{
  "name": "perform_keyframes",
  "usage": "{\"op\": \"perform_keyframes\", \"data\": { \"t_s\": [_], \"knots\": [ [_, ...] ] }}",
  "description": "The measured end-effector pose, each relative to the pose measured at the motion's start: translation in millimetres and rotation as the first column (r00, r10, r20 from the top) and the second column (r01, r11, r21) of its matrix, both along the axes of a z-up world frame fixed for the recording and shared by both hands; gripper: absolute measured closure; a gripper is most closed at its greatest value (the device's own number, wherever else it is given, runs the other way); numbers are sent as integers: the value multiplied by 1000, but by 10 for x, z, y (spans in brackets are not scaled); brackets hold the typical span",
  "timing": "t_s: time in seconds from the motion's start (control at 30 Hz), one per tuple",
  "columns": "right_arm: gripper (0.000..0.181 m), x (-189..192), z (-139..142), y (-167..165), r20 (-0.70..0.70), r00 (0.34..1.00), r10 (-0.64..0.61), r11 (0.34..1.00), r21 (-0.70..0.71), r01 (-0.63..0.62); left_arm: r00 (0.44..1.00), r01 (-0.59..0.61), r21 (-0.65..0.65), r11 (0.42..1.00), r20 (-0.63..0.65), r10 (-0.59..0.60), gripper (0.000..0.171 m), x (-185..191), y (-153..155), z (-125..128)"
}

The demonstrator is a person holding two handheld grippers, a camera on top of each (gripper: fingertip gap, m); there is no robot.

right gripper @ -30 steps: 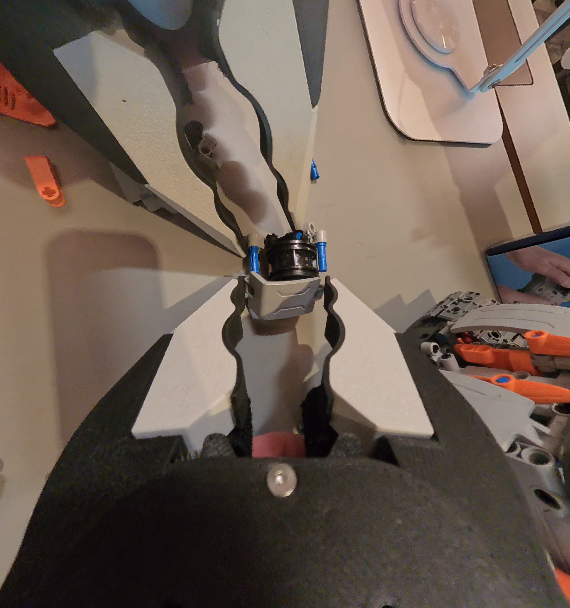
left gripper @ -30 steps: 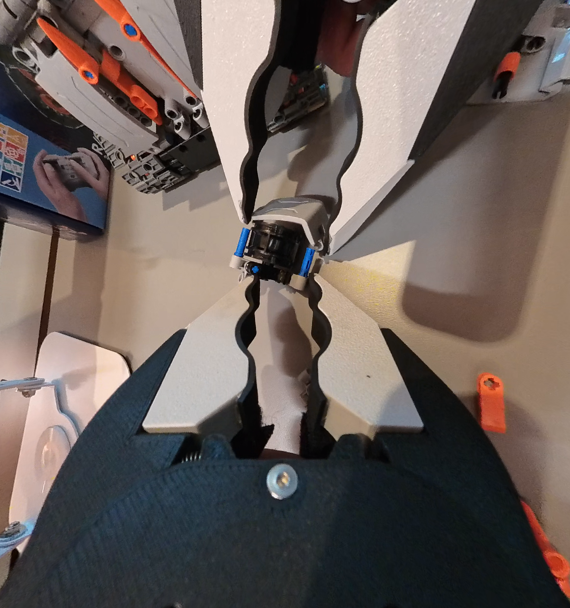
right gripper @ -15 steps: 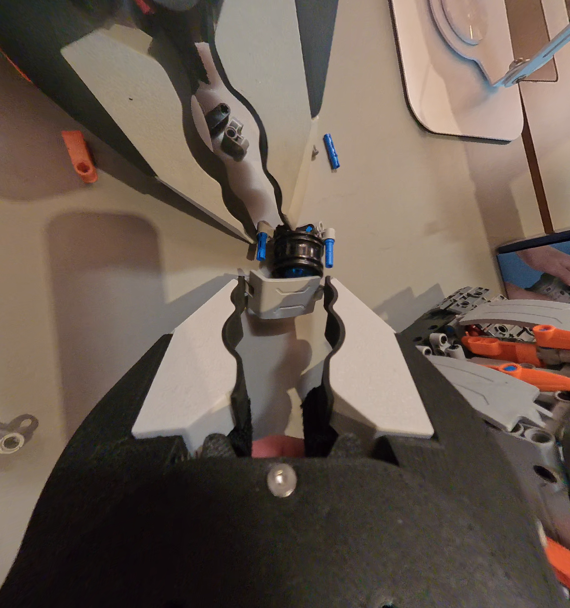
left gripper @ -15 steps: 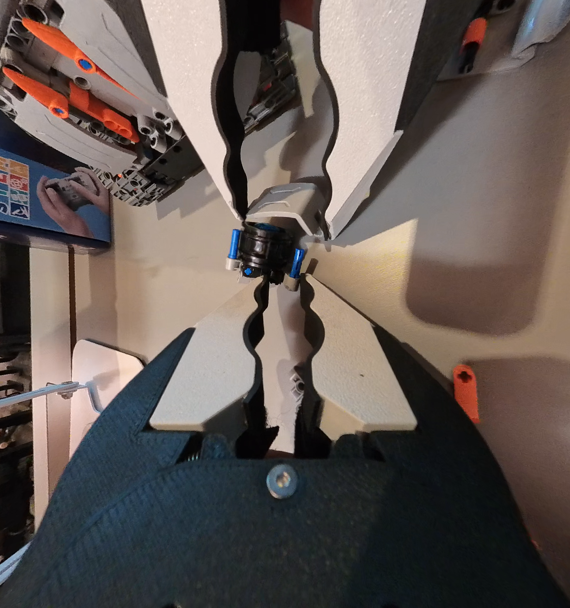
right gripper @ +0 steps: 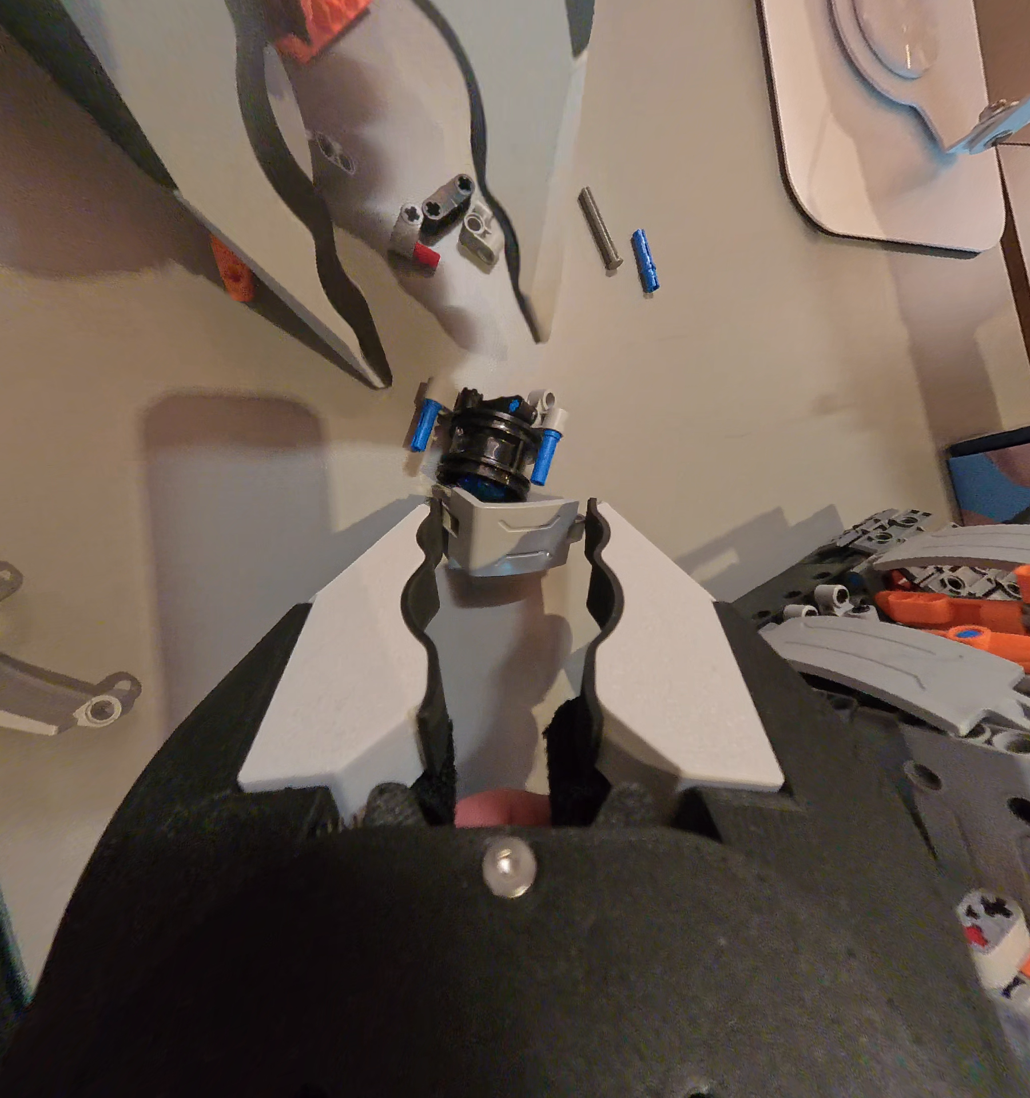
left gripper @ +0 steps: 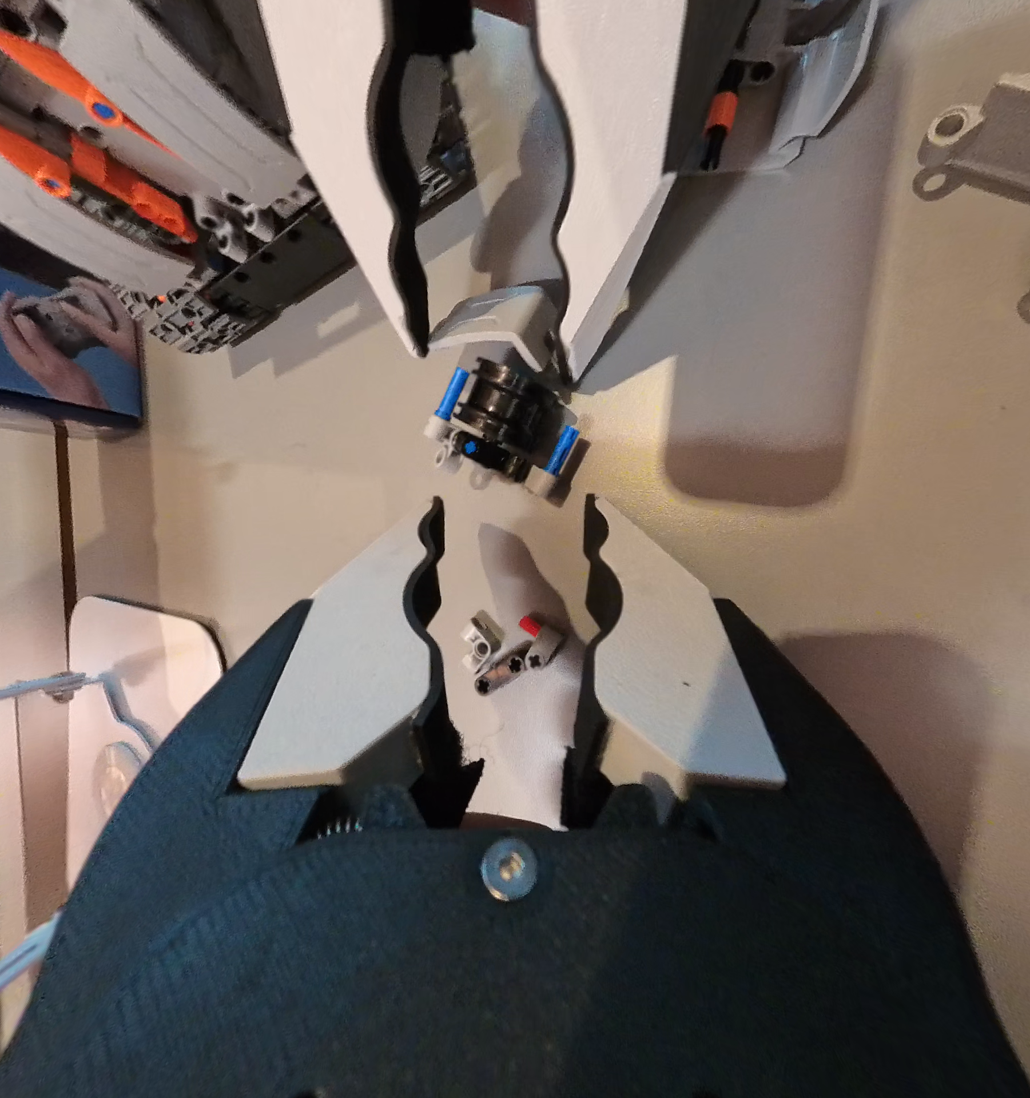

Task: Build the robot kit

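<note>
The right tool [right gripper: 509,511] pinches the grey panel of a small assembly [right gripper: 494,451] above the bench [right gripper: 738,368]. The left tool [left gripper: 512,505] gapes empty just beside it, over loose connectors [left gripper: 509,653]. Held only by that panel, the assembly could twist loose and drop.

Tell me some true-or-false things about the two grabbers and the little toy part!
1. The right gripper holds the grey-and-black part by its grey end. True.
2. The left gripper is clamped on that part too. False: its jaws are open and apart from the part, with a gap of table between.
3. The part has blue pins on its sides. True.
4. A loose blue pin lies beside a dark axle on the table. True.
5. The big model has green pieces. False: they are orange and grey.
</note>
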State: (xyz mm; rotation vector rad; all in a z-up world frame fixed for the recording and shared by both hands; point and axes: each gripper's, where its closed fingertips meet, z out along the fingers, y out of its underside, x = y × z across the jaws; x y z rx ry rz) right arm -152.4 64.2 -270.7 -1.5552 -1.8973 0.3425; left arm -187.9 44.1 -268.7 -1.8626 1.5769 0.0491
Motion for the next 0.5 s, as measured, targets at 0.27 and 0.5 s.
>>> {"op": "perform_keyframes", "data": {
  "t_s": [0.27, 0.5],
  "knots": [
    [135, 20, 101, -3, -29, 1000, 3, 1000, 27, -2, 992, -39, 39, 998, 122, 34, 130, -33, 75, 238],
    [135, -56, 518, 2, -185, 980, 69, 972, 233, -25, 913, -91, -1, 996, 400, 84, 131, 189, 157, 583]
  ]
}}
